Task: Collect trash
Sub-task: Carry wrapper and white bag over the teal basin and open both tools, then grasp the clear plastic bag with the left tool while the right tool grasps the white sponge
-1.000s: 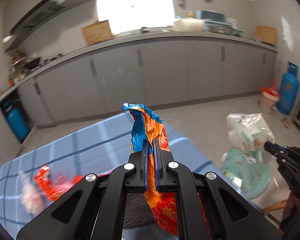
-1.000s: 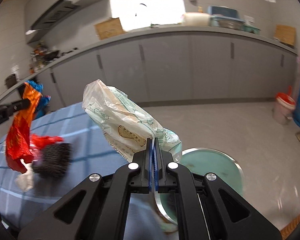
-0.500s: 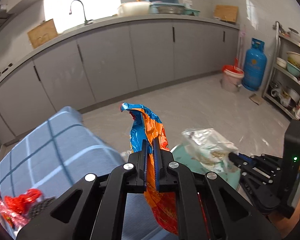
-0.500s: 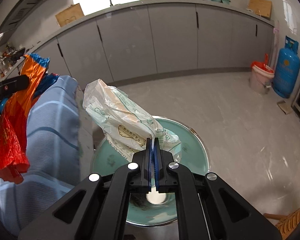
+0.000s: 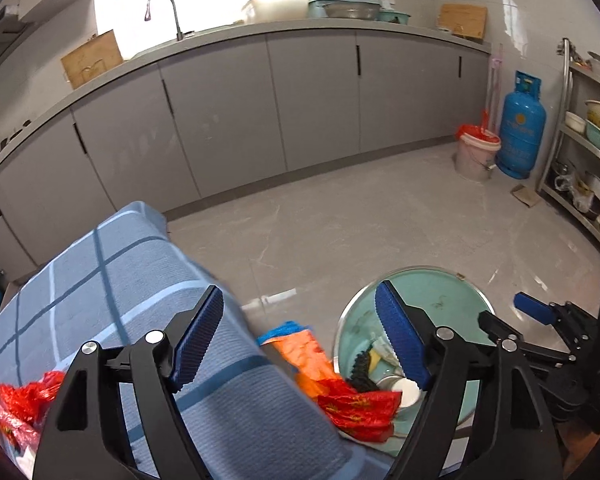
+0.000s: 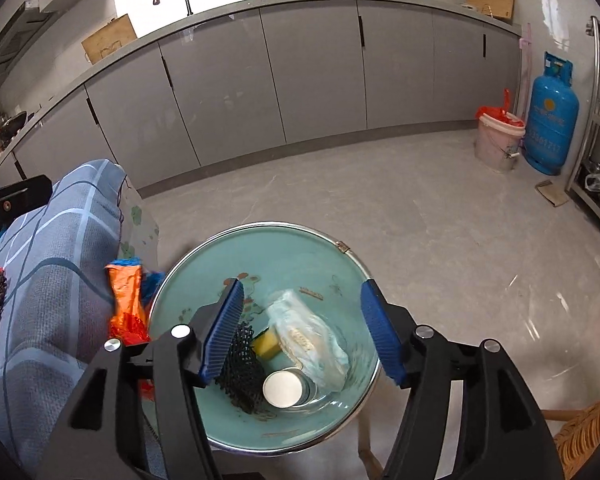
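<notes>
Hovering over the basin (image 6: 342, 246), I had both claws, left (image 5: 300, 338) and right (image 6: 302, 330), just sprung wide and empty, to drop trash in. The clear bag (image 6: 308, 334) lay inside, long axis toward the far rim. The orange wrapper (image 6: 125, 300) hung at the basin's edge beside the cloth (image 6: 59, 240), blue end up.

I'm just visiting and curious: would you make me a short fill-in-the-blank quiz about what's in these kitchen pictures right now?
1. The clear plastic bag lies inside the teal ____.
2. The table beside the basin is covered by a blue checked ____.
3. The jaws of the right gripper stand ____.
4. The orange wrapper sits at the basin's ____ side in the right wrist view.

Missing words: basin; cloth; open; left
</notes>
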